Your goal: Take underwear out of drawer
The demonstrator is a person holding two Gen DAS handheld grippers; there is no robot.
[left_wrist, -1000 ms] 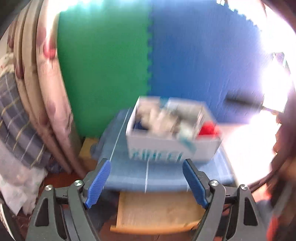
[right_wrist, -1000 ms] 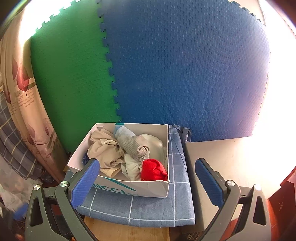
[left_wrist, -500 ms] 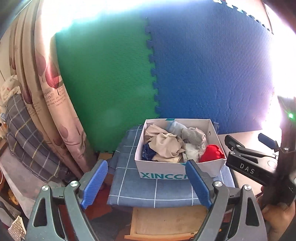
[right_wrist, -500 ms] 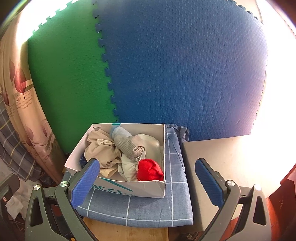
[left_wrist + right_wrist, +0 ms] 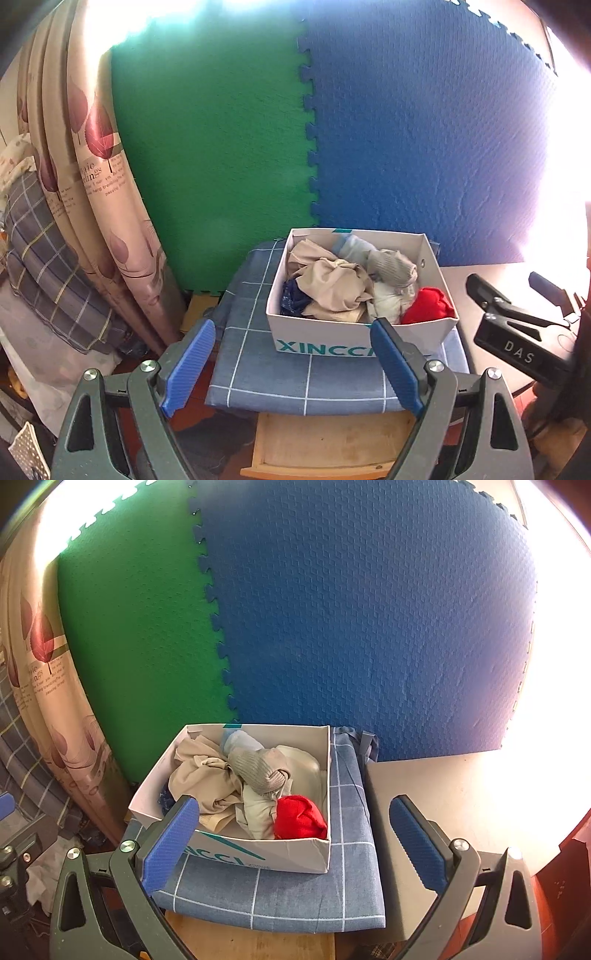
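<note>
In the left wrist view, I see the white box [image 5: 360, 328] on a blue checked cushion [image 5: 295, 376], holding crumpled underwear [image 5: 332, 286]; my left gripper [image 5: 291, 363] stands released before it. In the right wrist view, my right gripper [image 5: 295, 843] is likewise released, empty; the dark garment [image 5: 166, 797] is possibly underwear too.

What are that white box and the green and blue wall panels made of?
The white box looks like thin matte cardboard: creased rim, printed teal lettering. The green panel and blue panel look like soft foam mats: embossed texture and jigsaw-toothed interlocking edges.
</note>
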